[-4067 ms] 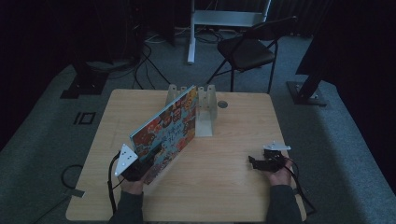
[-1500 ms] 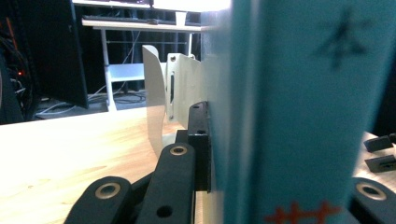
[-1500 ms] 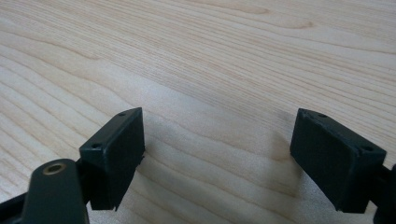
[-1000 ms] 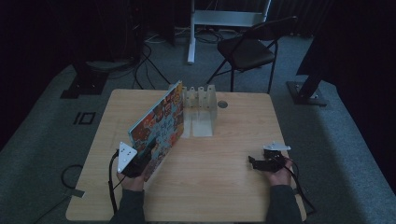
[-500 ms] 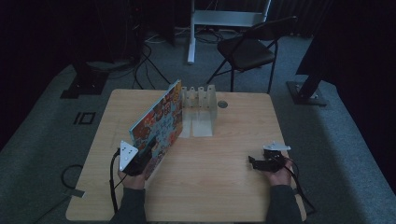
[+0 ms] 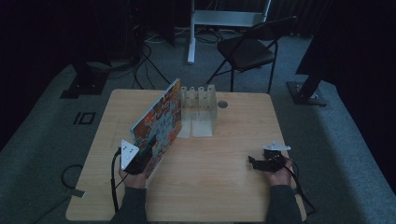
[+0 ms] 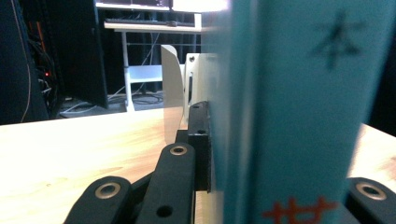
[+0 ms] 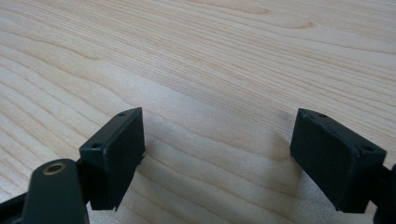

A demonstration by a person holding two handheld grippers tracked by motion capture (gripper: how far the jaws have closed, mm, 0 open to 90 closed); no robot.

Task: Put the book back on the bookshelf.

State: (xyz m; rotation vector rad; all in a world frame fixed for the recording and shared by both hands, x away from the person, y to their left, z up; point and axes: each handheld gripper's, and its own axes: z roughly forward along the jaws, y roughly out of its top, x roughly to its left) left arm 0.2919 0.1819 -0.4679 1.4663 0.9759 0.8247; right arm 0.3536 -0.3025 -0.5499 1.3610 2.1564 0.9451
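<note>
A large book with a colourful cover (image 6: 159, 122) stands on its long edge on the wooden table (image 6: 219, 186), steeply tilted. Its far end reaches the left end of the white slotted rack (image 6: 200, 106). My left gripper (image 6: 148, 150) is shut on the book's near end. In the left gripper view the teal spine (image 7: 299, 107) sits between the jaws, one pad (image 7: 199, 140) flat against it, with the rack's dividers (image 7: 173, 93) beyond. My right gripper (image 6: 255, 163) rests low at the table's right. It is open with bare wood between its jaws (image 8: 217, 154).
A round cable hole (image 6: 222, 104) lies right of the rack. Behind the table stand a black folding chair (image 6: 247, 51) and a white desk frame (image 6: 224, 18). Cables and stand bases (image 6: 79, 86) lie on the grey carpet.
Since the oldest frame the book has swung from a low slant across the rack to a steeper stand beside the rack's left end. Over the last second it barely shifts. The right gripper is still.
</note>
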